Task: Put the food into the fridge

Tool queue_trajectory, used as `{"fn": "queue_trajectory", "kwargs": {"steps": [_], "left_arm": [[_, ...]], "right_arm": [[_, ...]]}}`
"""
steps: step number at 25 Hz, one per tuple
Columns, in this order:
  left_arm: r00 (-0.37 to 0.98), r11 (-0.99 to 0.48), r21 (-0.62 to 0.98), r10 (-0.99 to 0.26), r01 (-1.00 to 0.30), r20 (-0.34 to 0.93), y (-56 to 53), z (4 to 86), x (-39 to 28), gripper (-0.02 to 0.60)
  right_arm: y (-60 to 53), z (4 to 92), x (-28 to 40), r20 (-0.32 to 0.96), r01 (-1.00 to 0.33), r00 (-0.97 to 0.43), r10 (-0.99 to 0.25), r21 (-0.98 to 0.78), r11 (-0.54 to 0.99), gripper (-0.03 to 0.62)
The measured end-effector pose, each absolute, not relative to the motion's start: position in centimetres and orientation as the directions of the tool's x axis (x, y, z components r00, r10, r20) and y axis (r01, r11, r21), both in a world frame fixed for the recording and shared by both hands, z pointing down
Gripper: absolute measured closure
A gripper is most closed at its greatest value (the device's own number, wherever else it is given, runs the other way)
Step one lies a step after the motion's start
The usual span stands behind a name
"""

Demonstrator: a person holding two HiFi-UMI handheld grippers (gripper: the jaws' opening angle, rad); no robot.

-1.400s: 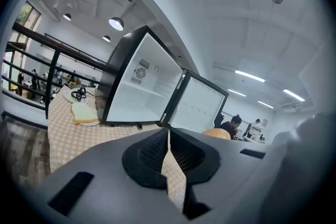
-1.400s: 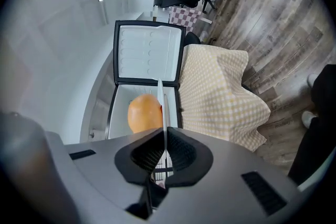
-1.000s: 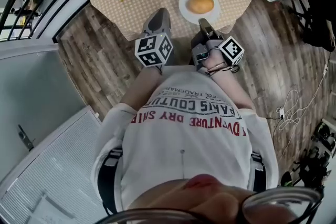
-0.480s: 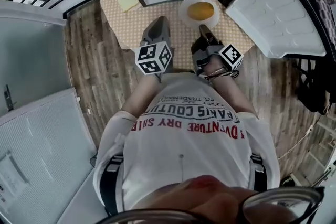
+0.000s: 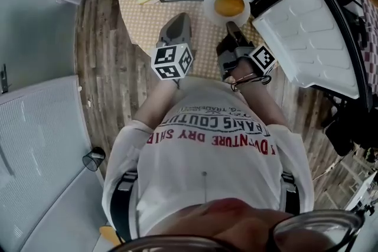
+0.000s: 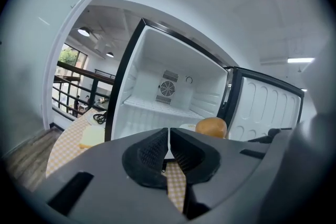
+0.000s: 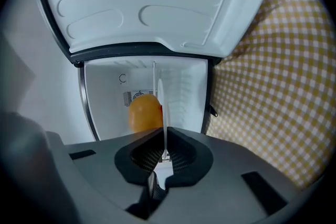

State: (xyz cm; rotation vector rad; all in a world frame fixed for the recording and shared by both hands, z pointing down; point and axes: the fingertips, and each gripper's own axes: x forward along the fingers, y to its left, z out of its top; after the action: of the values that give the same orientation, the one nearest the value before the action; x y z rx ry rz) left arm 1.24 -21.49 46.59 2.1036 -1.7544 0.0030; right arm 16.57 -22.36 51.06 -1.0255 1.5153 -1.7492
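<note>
The right gripper [image 7: 164,152] is clamped on the rim of a white plate [image 7: 161,107], with its dark ribbed pads pressing the thin edge from both faces. Just past the jaws a round golden bun [image 7: 143,113] sits loose on the plate's upper face.

The plate looks stiff, glazed and breakable, and probably slick under the pads. Held at one edge, it will tend to lever downward, so a deep bite on the rim seems the right hold. The bun looks light and soft and nothing stops it rolling, so the plate should stay level.

Just to the left, the left gripper [image 6: 168,147] has its jaws together with nothing between them. It could steady the plate's free rim.

Under both grippers lies a yellow-and-white checked tablecloth [image 7: 262,102].

Straight ahead stands the open fridge [image 6: 157,68], smooth white moulded plastic with a ridged shelf and a round fan grille [image 6: 168,87] on its back wall. Its door [image 6: 268,107], with rounded moulded ribs, is swung wide beyond the right gripper.
</note>
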Motion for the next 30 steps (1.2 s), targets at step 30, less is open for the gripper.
{"fn": "queue_trajectory", "kwargs": {"steps": [30], "left_arm": [[0.234, -0.155, 0.301, -0.940, -0.941, 0.248, -28.5, 45.9, -3.9, 0.548]], "right_arm": [[-37.5, 46.9, 10.8, 0.118, -0.049, -0.456, -0.882, -0.993, -0.108, 0.562]]}}
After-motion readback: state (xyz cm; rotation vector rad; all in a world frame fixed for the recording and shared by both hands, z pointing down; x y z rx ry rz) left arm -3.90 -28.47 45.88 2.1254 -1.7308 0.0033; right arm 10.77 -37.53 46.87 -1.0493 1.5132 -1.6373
